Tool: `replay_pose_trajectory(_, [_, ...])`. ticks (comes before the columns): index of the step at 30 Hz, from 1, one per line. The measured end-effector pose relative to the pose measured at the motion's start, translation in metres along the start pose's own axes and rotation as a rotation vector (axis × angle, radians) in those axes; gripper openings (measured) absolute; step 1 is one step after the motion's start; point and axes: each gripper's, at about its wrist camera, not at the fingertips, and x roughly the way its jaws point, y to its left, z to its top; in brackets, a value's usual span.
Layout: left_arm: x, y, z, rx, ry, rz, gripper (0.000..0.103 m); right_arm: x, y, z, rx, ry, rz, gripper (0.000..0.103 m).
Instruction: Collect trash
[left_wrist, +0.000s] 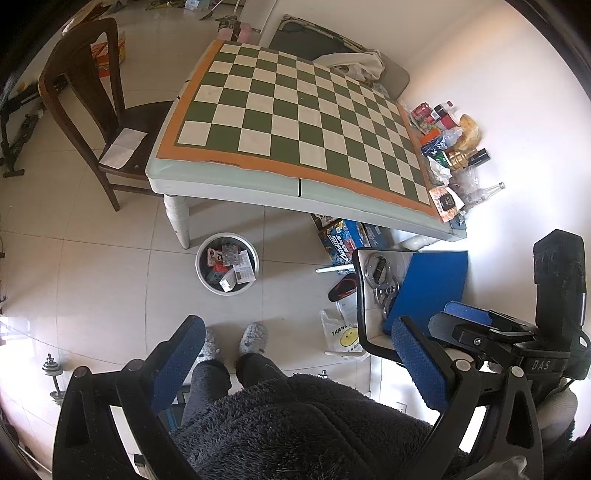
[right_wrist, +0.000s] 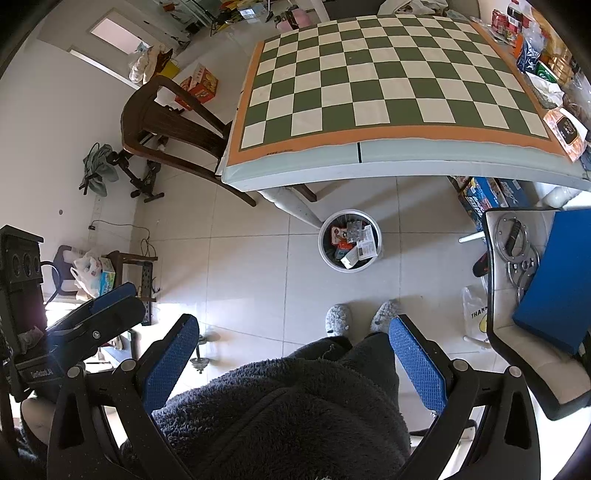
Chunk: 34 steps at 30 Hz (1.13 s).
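Standing back from the table, you hold both grippers, left and right, with fingers apart and empty. Remaining trash is piled along the table's far right edge, nearer your right gripper. Your bin on the floor ahead already holds boxes and wrappers.

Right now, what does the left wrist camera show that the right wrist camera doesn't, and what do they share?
Only the left wrist view shows the clear glass bottle lying past the table's cluttered edge and the white paper on the chair seat. Only the right wrist view shows the plastic bags by the wall. Both share the checkered table, the trash bin filled with boxes, and both open grippers: left, right.
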Motion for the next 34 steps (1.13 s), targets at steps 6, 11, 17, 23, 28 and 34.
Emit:
replay_pose_trajectory(6, [-0.0003, 0.0001, 0.0006, -0.003, -0.001, 0.001, 0.103, -0.0002, -0.0001, 0.0003, 0.000, 0.001, 0.000, 0.103])
replay_pose_trajectory(11, [-0.0007, 0.0011, 0.0011, -0.001, -0.001, 0.001, 0.103, 0.0009, 0.0003, 0.0010, 0.002, 0.002, 0.000, 0.103])
replay_pose_trajectory(17, [-0.0009, 0.0016, 0.0010, -0.001, -0.001, -0.001, 0.103, 0.0006, -0.0003, 0.0007, 0.004, -0.001, 0.000, 0.103])
replay_pose_trajectory(23, [-0.0008, 0.0011, 0.0007, -0.002, -0.002, 0.000, 0.103, 0.0007, -0.0006, 0.0007, 0.005, 0.000, 0.001, 0.103])
replay_pose_trajectory(28, [-0.0011, 0.0015, 0.0007, -0.002, -0.002, 0.001, 0.103, 0.0002, -0.0007, 0.0007, 0.003, 0.000, 0.001, 0.103])
replay_pose_trajectory(34, [-0.0006, -0.0044, -0.0009, -0.002, -0.007, 0.006, 0.103, 0.0002, -0.0027, 0.0002, 0.003, 0.001, 0.003, 0.103])
